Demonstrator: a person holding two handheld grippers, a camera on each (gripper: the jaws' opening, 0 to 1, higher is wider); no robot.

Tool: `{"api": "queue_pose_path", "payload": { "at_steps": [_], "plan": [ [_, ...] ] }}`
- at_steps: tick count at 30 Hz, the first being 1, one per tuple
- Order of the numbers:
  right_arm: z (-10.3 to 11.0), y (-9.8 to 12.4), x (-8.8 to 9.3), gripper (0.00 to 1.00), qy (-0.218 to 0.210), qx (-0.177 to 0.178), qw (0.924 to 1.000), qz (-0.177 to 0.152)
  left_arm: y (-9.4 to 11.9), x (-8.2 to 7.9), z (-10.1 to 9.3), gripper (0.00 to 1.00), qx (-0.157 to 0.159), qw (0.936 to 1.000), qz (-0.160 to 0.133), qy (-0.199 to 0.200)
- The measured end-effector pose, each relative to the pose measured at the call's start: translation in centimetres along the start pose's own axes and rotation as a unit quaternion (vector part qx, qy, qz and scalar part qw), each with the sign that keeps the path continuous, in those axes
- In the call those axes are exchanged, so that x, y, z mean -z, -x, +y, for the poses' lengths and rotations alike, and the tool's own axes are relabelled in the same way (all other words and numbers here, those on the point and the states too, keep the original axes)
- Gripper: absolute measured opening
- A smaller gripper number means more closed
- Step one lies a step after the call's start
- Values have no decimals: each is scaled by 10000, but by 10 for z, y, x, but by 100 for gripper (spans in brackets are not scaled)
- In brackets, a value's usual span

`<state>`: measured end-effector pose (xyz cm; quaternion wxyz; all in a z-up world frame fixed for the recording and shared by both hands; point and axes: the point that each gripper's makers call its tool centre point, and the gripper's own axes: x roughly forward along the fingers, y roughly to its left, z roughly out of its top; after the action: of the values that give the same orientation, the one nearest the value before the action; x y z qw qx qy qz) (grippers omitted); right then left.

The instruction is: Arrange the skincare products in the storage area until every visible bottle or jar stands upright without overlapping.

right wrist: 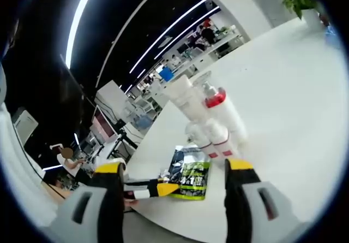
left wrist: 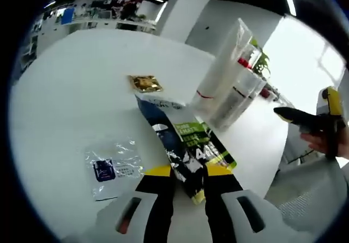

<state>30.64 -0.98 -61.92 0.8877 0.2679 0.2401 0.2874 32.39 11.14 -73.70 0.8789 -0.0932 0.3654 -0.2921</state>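
Tongs (left wrist: 190,180) in your left gripper view are closed on the near end of a green-and-black sachet (left wrist: 188,144) lying on the white bench (left wrist: 76,90); a clear packet (left wrist: 112,166) lies left, clear bottles (left wrist: 229,84) ahead. Right gripper view: your right tongs (right wrist: 174,177) gape wide, holding nothing, white bottles (right wrist: 210,117) beyond them.

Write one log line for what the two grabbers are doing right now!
left gripper: shut on green-and-black sachet | right gripper: open, holding nothing | white bottles: grouped on white table | gold packet: lying flat
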Motion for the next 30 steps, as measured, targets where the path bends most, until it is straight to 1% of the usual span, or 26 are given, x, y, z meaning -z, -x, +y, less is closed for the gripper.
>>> {"api": "queue_pose_path", "payload": {
  "at_steps": [3, 4, 6, 8, 9, 12, 14, 17, 21, 25, 28, 30],
  "plan": [
    [0, 0, 0, 76, -1, 5, 10000, -14, 3, -3, 2, 19, -108, 9989, 77, -446],
    [0, 1, 0, 76, -2, 6, 10000, -16, 4, -5, 3, 21, -150, 9980, 98, -600],
    [0, 1, 0, 76, -12, 12, 10000, -32, 6, -6, 5, 25, -260, 9964, 171, -794],
    [0, 2, 0, 76, -11, 17, 10000, -41, 8, -8, 6, 29, -306, 9952, 142, -917],
    [0, 2, 0, 76, -12, 18, 10000, -48, 9, -10, 7, 30, -314, 9948, 120, -957],
    [1, 3, -1, 76, -11, 17, 10000, -82, 11, -14, 9, 27, -405, 9912, 154, -1254],
    [1, 4, -3, 76, 9, 22, 9999, -112, 9, -17, 5, 29, -334, 9892, 144, -1420],
    [1, 5, -3, 76, 77, 37, 9999, -90, 3, -19, -3, 33, -216, 9873, 158, -1564],
    [1, 6, -5, 77, 124, 65, 9999, -97, -8, -15, -14, 37, -56, 9837, 258, -1778],
    [-1, 8, -7, 77, 106, 111, 9998, -125, -18, -9, -13, 42, -36, 9815, 403, -1873],
    [-3, 10, -8, 77, 34, 150, 9997, -170, -21, -2, -8, 43, -107, 9780, 601, -1994],
    [-3, 10, -10, 77, 5, 151, 9997, -210, -21, -4, -3, 41, -188, 9739, 544, -2197]
  ]
}}
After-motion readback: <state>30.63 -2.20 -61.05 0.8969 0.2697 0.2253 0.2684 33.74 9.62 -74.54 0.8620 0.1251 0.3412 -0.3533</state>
